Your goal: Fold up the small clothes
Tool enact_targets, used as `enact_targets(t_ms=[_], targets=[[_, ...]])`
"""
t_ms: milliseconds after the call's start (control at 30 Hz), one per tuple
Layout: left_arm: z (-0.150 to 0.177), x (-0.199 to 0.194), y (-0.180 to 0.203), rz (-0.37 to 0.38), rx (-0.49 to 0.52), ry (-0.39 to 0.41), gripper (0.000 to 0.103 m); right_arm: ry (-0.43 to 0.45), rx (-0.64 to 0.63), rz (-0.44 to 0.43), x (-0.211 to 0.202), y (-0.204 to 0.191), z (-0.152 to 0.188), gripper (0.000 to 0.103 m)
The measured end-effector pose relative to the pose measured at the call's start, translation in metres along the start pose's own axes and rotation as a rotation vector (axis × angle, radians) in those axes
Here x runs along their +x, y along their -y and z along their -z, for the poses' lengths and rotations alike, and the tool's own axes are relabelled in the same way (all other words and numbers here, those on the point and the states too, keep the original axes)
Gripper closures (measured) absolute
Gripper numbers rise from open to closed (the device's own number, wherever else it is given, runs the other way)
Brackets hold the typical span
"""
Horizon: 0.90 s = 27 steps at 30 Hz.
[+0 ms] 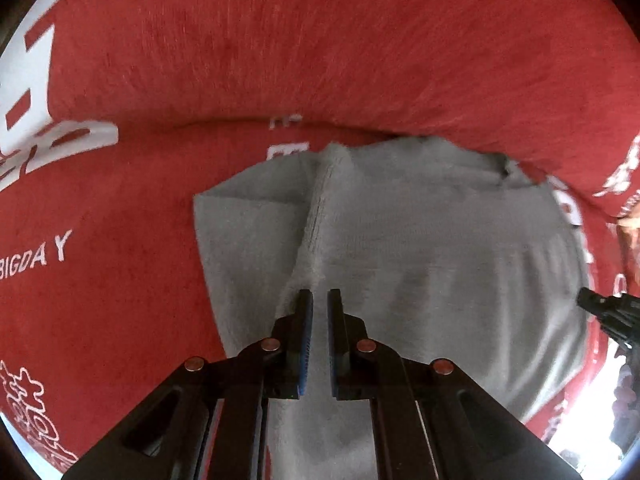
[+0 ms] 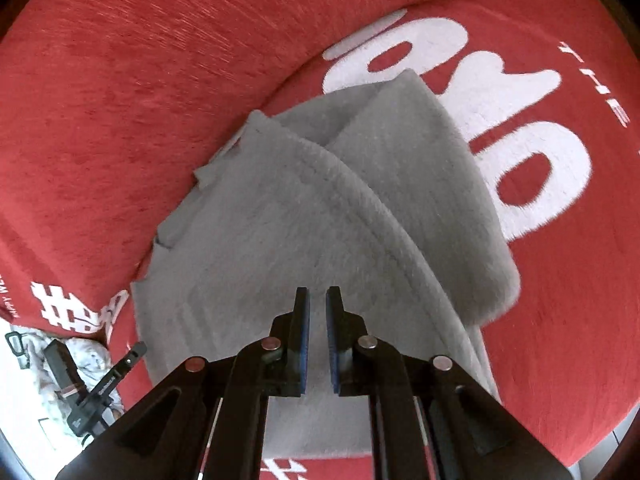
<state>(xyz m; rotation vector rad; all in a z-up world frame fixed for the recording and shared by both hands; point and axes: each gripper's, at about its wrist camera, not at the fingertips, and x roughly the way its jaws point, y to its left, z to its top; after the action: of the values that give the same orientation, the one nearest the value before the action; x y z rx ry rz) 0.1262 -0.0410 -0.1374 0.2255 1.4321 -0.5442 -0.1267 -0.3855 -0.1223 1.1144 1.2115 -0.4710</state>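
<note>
A grey fleecy garment (image 1: 420, 240) lies folded on a red cover with white lettering (image 1: 120, 264). One flap is laid over its left part, and a ribbed hem runs down the middle. My left gripper (image 1: 319, 296) hovers over the garment's near part, shut, with nothing between its blue pads. In the right wrist view the same garment (image 2: 300, 208) shows overlapping folded layers with a curved seam. My right gripper (image 2: 318, 294) is above it, also shut and holding nothing. Each gripper appears in the other's view: the right gripper (image 1: 608, 312) at the right edge, the left gripper (image 2: 120, 364) at lower left.
The red cover rises into a padded back (image 1: 320, 40) behind the garment. Large white letters (image 2: 500, 128) lie on the cover to the garment's right. A pale patterned cloth (image 2: 92, 356) lies beyond the cover's lower left edge.
</note>
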Motion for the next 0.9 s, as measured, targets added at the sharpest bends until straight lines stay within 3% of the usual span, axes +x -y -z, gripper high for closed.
enact_targets(t_ms=[200, 433, 733, 900], targets=[[-0.002, 0.009, -0.018, 0.019, -0.059, -0.021, 0.096, -0.005, 0.028, -0.002, 0.007, 0.016, -0.005, 0.099], [0.002, 0.000, -0.010, -0.030, -0.038, -0.046, 0.096, -0.002, 0.065, 0.021, -0.011, 0.028, -0.004, 0.096], [0.014, -0.016, -0.003, -0.039, -0.047, -0.065, 0.096, -0.033, 0.050, -0.005, -0.031, 0.017, 0.027, 0.095], [0.028, -0.023, 0.002, -0.046, -0.036, -0.080, 0.096, -0.066, 0.035, -0.011, -0.033, 0.008, 0.048, 0.089]])
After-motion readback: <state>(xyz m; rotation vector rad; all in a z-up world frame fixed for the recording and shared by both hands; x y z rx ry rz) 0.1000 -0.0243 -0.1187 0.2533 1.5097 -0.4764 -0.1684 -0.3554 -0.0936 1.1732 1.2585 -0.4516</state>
